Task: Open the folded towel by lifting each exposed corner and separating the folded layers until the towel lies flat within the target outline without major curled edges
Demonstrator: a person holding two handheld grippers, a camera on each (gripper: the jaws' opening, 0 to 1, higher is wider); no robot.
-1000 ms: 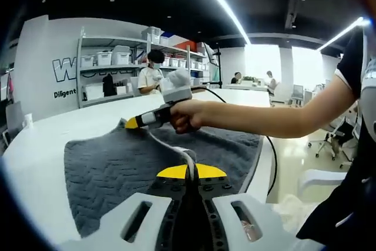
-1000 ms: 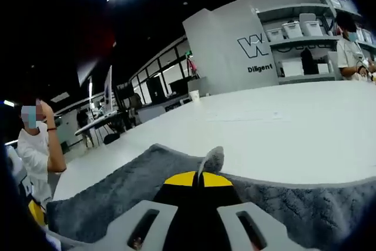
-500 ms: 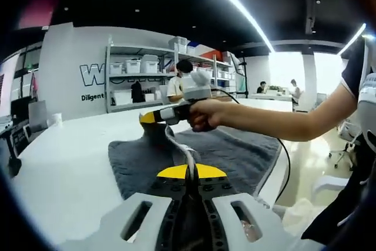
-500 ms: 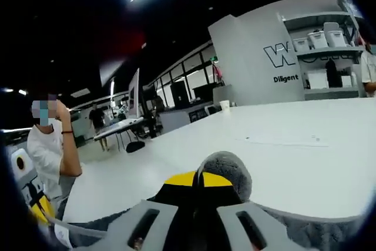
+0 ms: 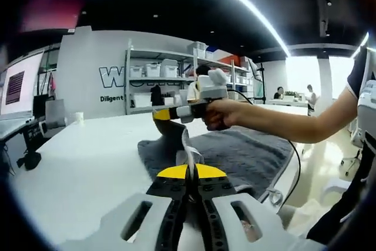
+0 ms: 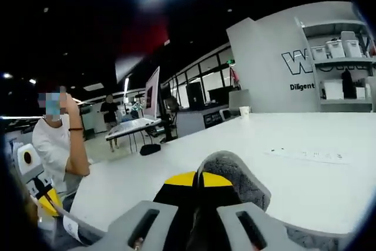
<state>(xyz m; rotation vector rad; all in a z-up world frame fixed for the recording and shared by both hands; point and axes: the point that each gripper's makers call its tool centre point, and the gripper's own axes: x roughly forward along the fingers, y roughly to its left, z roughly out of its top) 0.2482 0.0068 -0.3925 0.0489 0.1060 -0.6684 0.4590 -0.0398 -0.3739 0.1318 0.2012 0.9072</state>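
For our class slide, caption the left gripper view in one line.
Two hand-held grippers pinch and lift a grey towel off a white table.

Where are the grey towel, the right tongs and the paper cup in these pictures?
grey towel (image 5: 247, 154): left gripper view, flat part on the table.
right tongs (image 5: 160, 114): left gripper view, yellow tips.
paper cup (image 6: 245, 110): right gripper view, its side.

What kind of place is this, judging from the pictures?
Probably an open-plan office or lab: a large white table, shelving with storage bins against a lettered wall, and desks with monitors behind.
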